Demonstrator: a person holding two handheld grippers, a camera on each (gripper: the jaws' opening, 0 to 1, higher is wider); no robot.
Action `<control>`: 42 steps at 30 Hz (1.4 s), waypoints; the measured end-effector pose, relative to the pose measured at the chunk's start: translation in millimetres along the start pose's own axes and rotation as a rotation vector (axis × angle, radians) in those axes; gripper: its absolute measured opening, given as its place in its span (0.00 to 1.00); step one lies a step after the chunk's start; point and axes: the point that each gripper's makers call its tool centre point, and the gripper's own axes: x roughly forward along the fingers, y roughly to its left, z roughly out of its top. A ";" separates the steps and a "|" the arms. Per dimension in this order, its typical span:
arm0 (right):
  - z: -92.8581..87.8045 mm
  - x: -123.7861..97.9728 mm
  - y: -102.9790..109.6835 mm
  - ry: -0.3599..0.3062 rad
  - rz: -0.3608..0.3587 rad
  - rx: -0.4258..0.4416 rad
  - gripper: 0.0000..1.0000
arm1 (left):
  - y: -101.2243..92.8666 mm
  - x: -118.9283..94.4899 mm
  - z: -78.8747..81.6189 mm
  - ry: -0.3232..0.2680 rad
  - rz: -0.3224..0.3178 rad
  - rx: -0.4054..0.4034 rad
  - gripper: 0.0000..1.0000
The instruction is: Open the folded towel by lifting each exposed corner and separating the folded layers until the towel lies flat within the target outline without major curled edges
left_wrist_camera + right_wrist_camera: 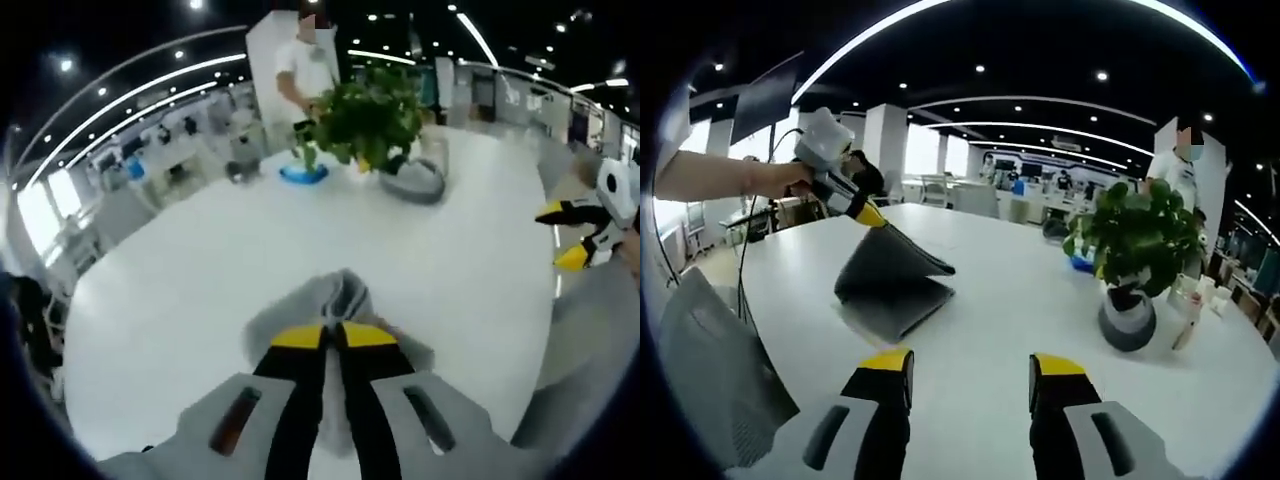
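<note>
A grey folded towel (892, 290) lies on the round white table (1000, 300). One corner of its top layer is lifted into a tent shape. My left gripper (335, 335) is shut on that corner, with grey cloth (342, 292) bunched just beyond its yellow tips. In the right gripper view the left gripper (868, 212) holds the corner up above the towel, a bare forearm behind it. My right gripper (973, 365) stands open over bare table, nearer than the towel and apart from it. It also enters the left gripper view, where the right gripper (562, 235) has its yellow tips spread.
A potted green plant (1135, 240) in a grey pot (1127, 322) stands on the table's far side, next to a blue dish (303, 175). A person in white (1180, 170) stands behind it. A grey mesh chair back (710, 370) sits at the table's near edge.
</note>
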 end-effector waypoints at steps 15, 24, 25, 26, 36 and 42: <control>-3.8 0.8 2.8 0.023 0.004 -0.025 0.43 | 44.2 -27.9 -12.2 -0.027 0.103 -0.037 0.04; -4.5 0.2 0.9 0.023 -0.004 -0.014 0.43 | 62.5 -37.0 -26.0 -0.002 0.133 -0.019 0.05; -4.7 0.2 1.0 0.024 -0.004 -0.015 0.43 | 63.2 -37.3 -26.4 -0.002 0.134 -0.019 0.05; -4.9 0.3 1.1 0.026 -0.004 -0.018 0.43 | 66.3 -38.1 -29.7 0.007 0.144 -0.011 0.05; -4.6 -0.6 0.5 0.026 -0.011 -0.018 0.43 | 75.4 -47.8 -41.4 0.022 0.166 -0.006 0.05; -5.9 -0.2 0.5 0.034 -0.012 -0.023 0.43 | 80.8 -53.8 -48.5 0.030 0.179 -0.005 0.05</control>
